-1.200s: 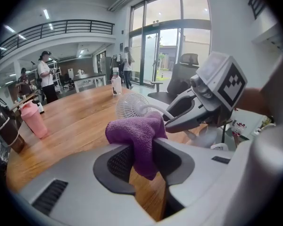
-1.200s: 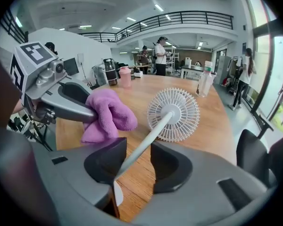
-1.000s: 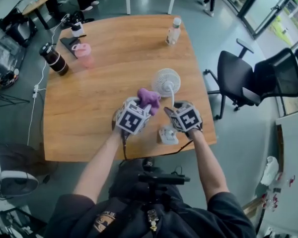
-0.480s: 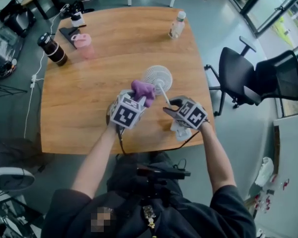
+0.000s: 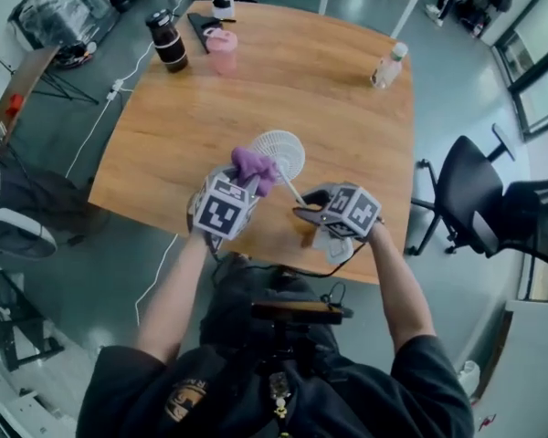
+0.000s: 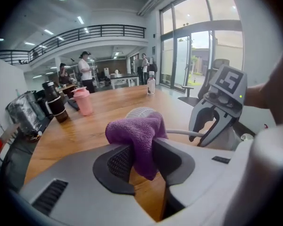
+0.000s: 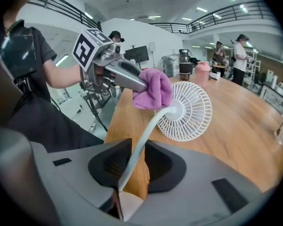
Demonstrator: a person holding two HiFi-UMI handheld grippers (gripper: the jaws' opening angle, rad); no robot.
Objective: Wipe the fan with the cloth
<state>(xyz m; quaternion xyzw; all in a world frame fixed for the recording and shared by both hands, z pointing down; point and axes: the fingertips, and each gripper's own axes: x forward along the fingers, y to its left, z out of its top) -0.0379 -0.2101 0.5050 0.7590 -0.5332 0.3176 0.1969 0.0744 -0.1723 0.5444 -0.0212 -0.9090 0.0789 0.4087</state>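
A small white fan stands on the wooden table (image 5: 164, 135), its round head (image 5: 279, 153) tipped toward the left and its base (image 5: 333, 243) near the front edge. My left gripper (image 5: 242, 185) is shut on a purple cloth (image 5: 254, 167), which rests against the near rim of the fan head (image 6: 137, 112). My right gripper (image 7: 137, 157) has the fan's thin white neck (image 7: 148, 131) running between its jaws. Those jaws are closing, and a slim gap still shows beside the neck. The right gripper view shows the cloth (image 7: 153, 91) bunched at the hub behind the grille (image 7: 188, 112).
At the table's far side stand a dark flask (image 5: 167, 40), a pink cup (image 5: 222, 48) and a clear bottle (image 5: 388, 65). A black office chair (image 5: 479, 203) sits off the right edge. A cable trails down the left side. People stand in the background.
The fan was upright and now leans left. My right gripper has moved onto its neck and narrowed its jaws. The left gripper has carried the cloth against the fan head.
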